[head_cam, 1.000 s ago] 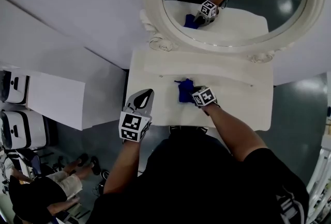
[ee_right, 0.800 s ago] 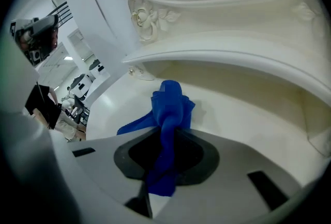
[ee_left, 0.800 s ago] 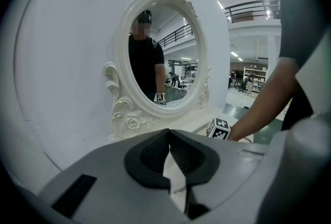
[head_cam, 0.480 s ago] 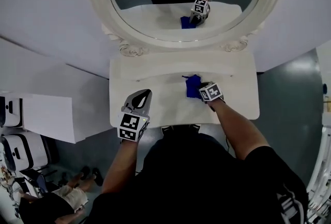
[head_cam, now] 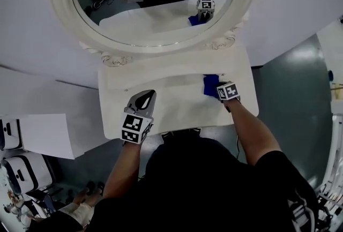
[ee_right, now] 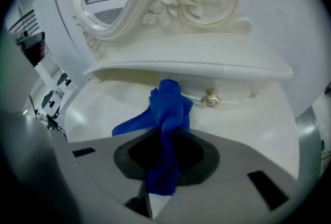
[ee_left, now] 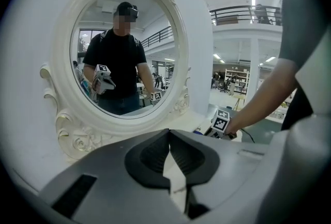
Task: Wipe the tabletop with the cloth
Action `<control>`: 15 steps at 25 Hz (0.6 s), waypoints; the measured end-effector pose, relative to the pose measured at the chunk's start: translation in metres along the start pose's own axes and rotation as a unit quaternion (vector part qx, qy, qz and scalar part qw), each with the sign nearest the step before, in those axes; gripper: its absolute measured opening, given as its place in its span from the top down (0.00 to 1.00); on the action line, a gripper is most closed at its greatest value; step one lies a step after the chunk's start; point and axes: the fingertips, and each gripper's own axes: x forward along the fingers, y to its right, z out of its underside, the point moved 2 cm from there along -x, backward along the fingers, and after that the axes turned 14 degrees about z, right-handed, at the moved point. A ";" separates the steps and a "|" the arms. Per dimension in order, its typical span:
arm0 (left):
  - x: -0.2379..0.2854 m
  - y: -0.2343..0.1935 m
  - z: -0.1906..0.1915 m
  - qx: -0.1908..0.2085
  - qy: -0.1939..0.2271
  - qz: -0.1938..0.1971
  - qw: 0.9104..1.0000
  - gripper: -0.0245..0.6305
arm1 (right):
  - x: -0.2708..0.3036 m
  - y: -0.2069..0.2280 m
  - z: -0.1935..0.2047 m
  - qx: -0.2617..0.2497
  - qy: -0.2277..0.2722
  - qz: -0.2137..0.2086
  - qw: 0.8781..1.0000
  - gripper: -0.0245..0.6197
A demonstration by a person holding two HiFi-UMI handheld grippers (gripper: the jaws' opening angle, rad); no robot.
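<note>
A blue cloth [head_cam: 210, 84] lies bunched on the white tabletop [head_cam: 177, 102], towards its right end below the raised back shelf. My right gripper [head_cam: 218, 88] is shut on the blue cloth [ee_right: 166, 114], whose folds pass between the jaws and spill forward onto the table. My left gripper [head_cam: 146, 98] hovers over the left front part of the tabletop, shut, with nothing in it. In the left gripper view the jaws [ee_left: 168, 158] meet, and the right gripper's marker cube [ee_left: 220, 121] shows farther off to the right.
A large oval mirror [head_cam: 153, 3] in an ornate white frame stands at the back of the dresser. A small drawer knob [ee_right: 210, 98] sits under the shelf just beyond the cloth. Grey floor lies to the right of the table; white cases [head_cam: 16, 172] stand at lower left.
My right gripper has dragged the blue cloth to the right along the tabletop, from near the middle to the right end. The left gripper stays over the left front.
</note>
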 end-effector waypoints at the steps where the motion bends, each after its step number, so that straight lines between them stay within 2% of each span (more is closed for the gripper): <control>1: 0.005 0.001 -0.001 0.000 -0.001 0.003 1.000 0.94 | -0.002 0.011 0.003 0.009 0.000 0.005 1.000 0.86; 15: 0.058 0.019 -0.024 0.013 -0.007 0.041 0.999 0.95 | -0.030 0.127 0.053 0.103 -0.001 0.069 0.992 0.86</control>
